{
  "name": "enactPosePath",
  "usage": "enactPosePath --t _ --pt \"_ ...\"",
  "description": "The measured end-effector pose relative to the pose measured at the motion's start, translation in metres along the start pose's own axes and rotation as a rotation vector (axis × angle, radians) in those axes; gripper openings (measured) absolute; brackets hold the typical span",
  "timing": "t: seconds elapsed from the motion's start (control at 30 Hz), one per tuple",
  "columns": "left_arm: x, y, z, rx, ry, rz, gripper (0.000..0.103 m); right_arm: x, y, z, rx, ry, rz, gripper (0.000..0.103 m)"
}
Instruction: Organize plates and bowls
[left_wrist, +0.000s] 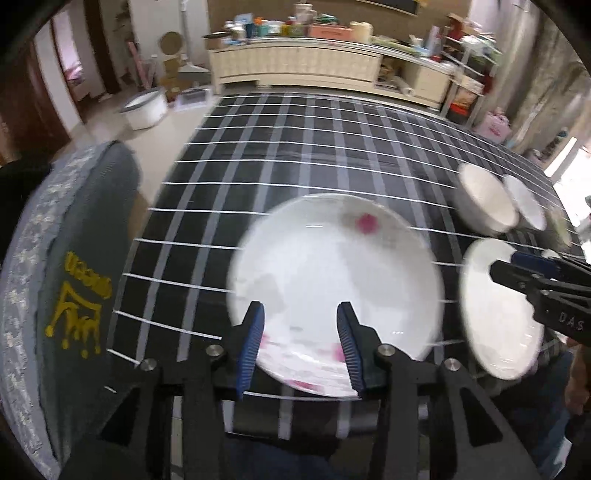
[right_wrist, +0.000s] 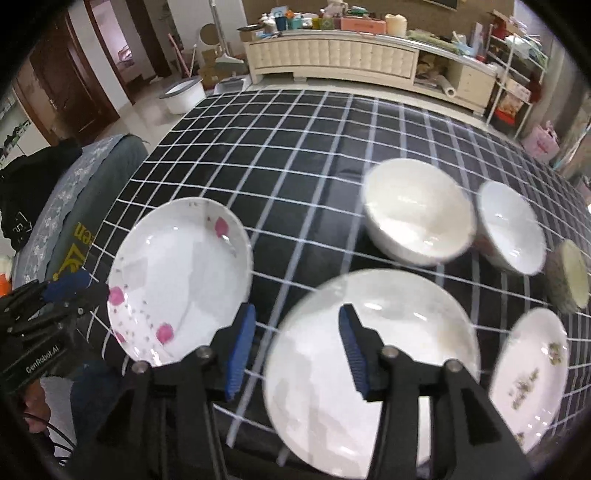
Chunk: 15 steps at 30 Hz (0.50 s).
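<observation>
Left gripper jaws spread over pink-flowered plate (not pinching), right gripper jaws spread over plain white plate, left of green-sprigged plate

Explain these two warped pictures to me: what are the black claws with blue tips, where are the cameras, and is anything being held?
No robot arm here: a person carries two hand-held grippers, each with a fisheye camera looking along its blue-padded fingers. One picture is from the left gripper, over the pink-flowered plate; the other from the right gripper, over the plain white plate. Also on the checked tablecloth: two white bowls, a green-patterned plate and a small blurred dish. Both grippers are open, holding nothing.
</observation>
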<state>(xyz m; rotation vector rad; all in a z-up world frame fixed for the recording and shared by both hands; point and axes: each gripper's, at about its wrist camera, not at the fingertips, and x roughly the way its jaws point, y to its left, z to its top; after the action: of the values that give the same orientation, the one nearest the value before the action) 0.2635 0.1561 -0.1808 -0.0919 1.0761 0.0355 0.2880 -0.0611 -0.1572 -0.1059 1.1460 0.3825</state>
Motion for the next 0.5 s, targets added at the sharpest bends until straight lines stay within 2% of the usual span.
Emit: enactPosePath --t 0.1,0.2,0.33,0.5 --pt "-0.003 -0.029 -0.002 0.054 0.004 -0.030 0.040 -0.013 -0.017 -0.009 0.015 -0.019 -0.031 0.061" --pt "-0.004 -0.055 -0.002 0.089 0.000 -0.046 0.050 -0.025 -0.040 -0.019 0.055 -0.039 -0.055 0.061" --pt "0.000 -0.086 -0.002 0.120 0.023 -0.090 0.050 -0.030 -0.066 -0.033 0.084 -0.023 -0.076 0.061" --pt "0.006 -0.120 -0.008 0.175 0.038 -0.108 0.050 -0.028 -0.089 -0.051 0.112 -0.009 -0.065 0.061"
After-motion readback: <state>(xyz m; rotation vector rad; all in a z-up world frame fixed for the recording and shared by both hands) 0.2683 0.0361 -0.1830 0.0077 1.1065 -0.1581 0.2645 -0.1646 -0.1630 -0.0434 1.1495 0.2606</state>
